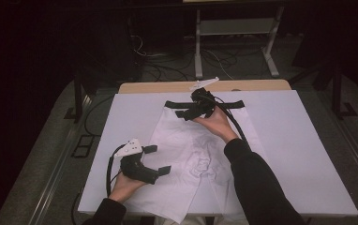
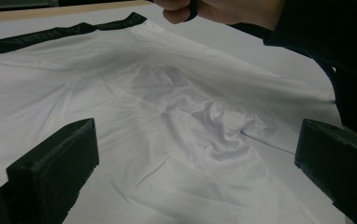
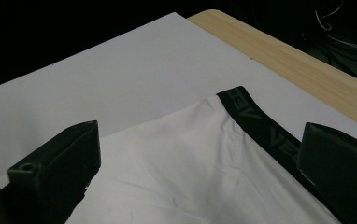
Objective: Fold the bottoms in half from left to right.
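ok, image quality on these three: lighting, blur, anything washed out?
High view: dim, surroundings nearly black, white shorts barely separate from the white board. Left gripper view: soft overall, wrinkles readable, left gripper jaws blurred. Right gripper view: waistband lettering legible but soft, right gripper jaws out of focus.

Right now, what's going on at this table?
A person is working on a pair of white shorts with a black waistband, spread flat on a white board over the table. The right gripper, jaws open, hovers at the waistband on the far side. The left gripper, also open, sits at the near left edge of the fabric. Neither holds the cloth, which is creased around the middle.
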